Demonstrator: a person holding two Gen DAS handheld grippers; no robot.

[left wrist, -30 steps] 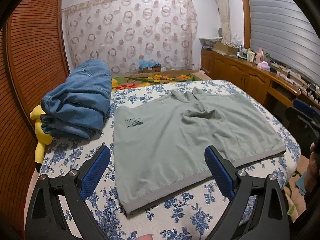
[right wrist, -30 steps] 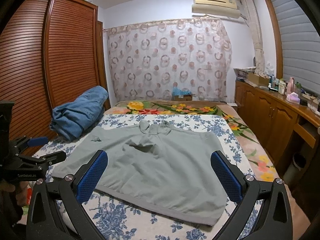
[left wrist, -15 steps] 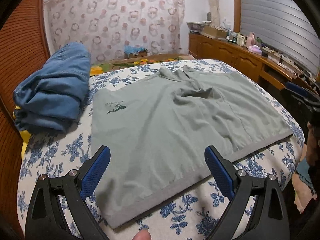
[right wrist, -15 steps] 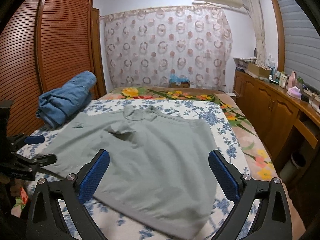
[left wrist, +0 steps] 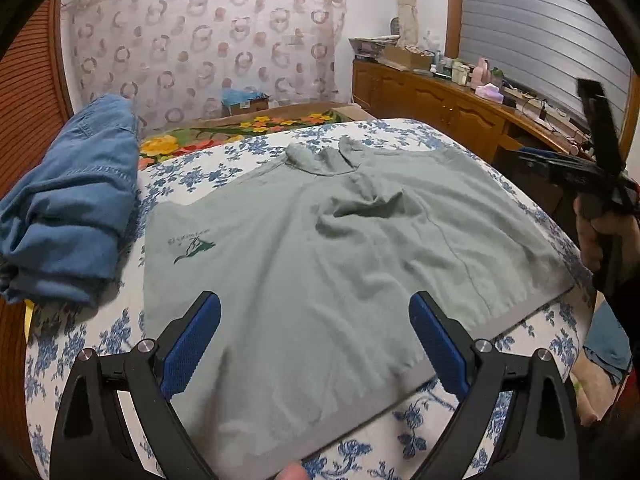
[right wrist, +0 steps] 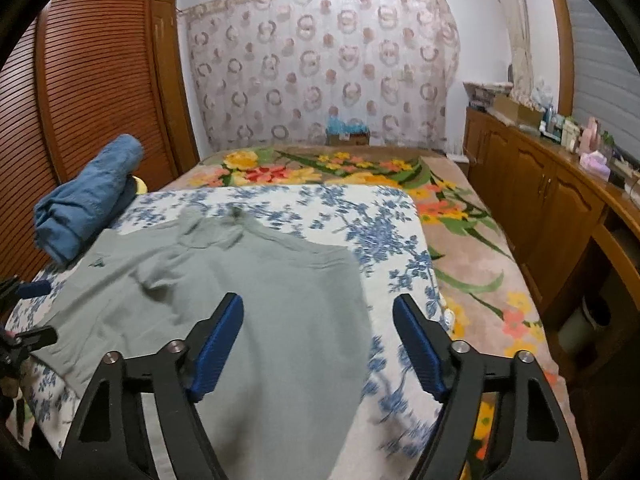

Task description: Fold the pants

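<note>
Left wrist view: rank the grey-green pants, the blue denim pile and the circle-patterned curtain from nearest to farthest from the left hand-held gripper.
1. The grey-green pants, spread flat on the bed right under the open left hand-held gripper.
2. The blue denim pile, farther off, at the bed's left edge.
3. The circle-patterned curtain, on the far wall beyond the bed.

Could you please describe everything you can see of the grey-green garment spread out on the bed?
The grey-green garment lies spread flat on the blue-floral bedsheet, its banded hem at the near edge. It looks like soft knit fabric, with a small dark green logo towards its left side and a rumpled bunch of cloth near the far middle. A seam runs down its right part. The folded blue jeans sit just left of it. Both the left tongs and the right tongs hover open above it, gripping nothing.
</note>
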